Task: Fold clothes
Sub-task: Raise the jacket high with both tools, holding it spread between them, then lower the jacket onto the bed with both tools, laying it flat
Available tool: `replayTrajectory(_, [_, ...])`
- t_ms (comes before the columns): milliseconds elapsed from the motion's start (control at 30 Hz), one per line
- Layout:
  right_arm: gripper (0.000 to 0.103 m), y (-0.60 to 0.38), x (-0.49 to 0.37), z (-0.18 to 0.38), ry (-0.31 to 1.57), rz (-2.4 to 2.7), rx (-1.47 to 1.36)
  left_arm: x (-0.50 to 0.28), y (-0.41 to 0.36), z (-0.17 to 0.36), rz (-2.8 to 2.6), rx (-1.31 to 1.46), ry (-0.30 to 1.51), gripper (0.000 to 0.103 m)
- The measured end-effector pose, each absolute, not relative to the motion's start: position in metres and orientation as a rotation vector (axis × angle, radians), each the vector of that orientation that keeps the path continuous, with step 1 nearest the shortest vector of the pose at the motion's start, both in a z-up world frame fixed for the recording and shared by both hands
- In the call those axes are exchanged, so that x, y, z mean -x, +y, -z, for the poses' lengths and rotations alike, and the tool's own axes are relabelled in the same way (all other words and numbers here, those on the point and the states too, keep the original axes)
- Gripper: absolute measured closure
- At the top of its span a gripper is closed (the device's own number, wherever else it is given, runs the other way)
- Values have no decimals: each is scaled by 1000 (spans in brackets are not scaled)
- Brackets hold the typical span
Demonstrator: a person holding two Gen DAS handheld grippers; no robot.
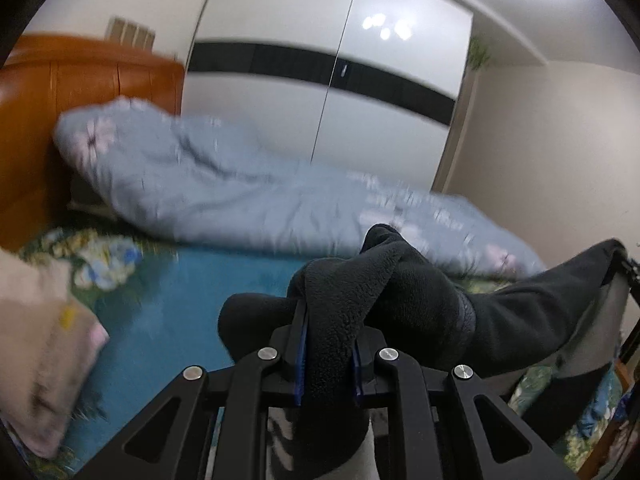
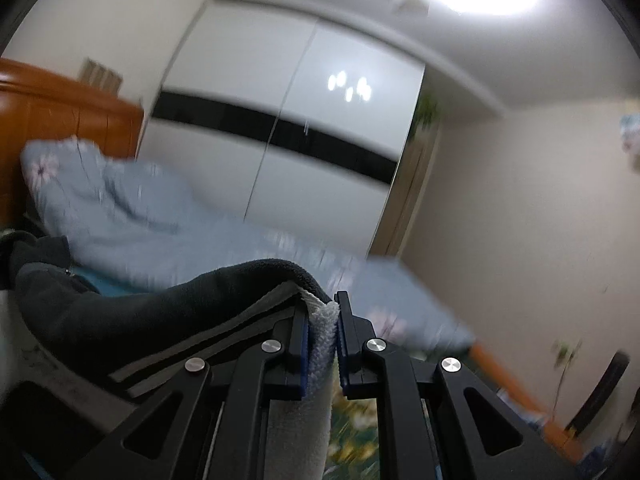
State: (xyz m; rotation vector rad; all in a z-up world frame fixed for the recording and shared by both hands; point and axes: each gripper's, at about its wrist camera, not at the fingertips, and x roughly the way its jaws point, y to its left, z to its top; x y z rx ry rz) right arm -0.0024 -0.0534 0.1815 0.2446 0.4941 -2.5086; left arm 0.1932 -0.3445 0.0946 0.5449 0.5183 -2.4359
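Note:
A black fleece garment (image 1: pixel 400 292) with a grey lining hangs above the bed, stretched between both grippers. In the left wrist view my left gripper (image 1: pixel 328 344) is shut on a thick bunch of the black fleece. The cloth runs off to the right, where the other gripper's frame shows at the edge. In the right wrist view my right gripper (image 2: pixel 323 332) is shut on the garment's (image 2: pixel 160 312) edge, with white-grey lining pinched between the blue pads. From there the black cloth stretches left.
The bed has a teal floral sheet (image 1: pixel 172 296) and a bunched light-blue quilt (image 1: pixel 224 192) along its far side. An orange headboard (image 1: pixel 80 92) stands left. A beige folded garment (image 1: pixel 44 344) lies at the near left. A white wardrobe (image 1: pixel 340 80) fills the back wall.

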Motion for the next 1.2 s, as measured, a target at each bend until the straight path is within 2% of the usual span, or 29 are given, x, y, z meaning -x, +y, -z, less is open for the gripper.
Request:
replayTrajectory(133, [91, -75, 44, -127, 533, 2489, -441, -168, -362, -51, 2394, -632, 583, 85])
replayTrajectory(300, [91, -98, 88, -82, 543, 2467, -622, -144, -377, -22, 2357, -685, 573, 85])
replayTrajectory(433, [91, -123, 106, -82, 515, 2471, -659, -124, -398, -20, 2337, -698, 545, 85])
replayTrajectory(600, [91, -142, 116, -94, 475, 2545, -551, -107, -419, -16, 2301, -663, 547, 84])
replayTrajectory(900, [91, -195, 147, -13, 757, 2508, -706, -76, -454, 50, 2224, -851, 597, 81])
replayTrajectory(1133, [91, -203, 165, 30, 817, 2476, -847, -81, -463, 62, 2234, -876, 730, 71])
replayTrajectory(1200, [89, -200, 164, 32, 791, 2463, -865, -84, -460, 56, 2240, -875, 737, 61])
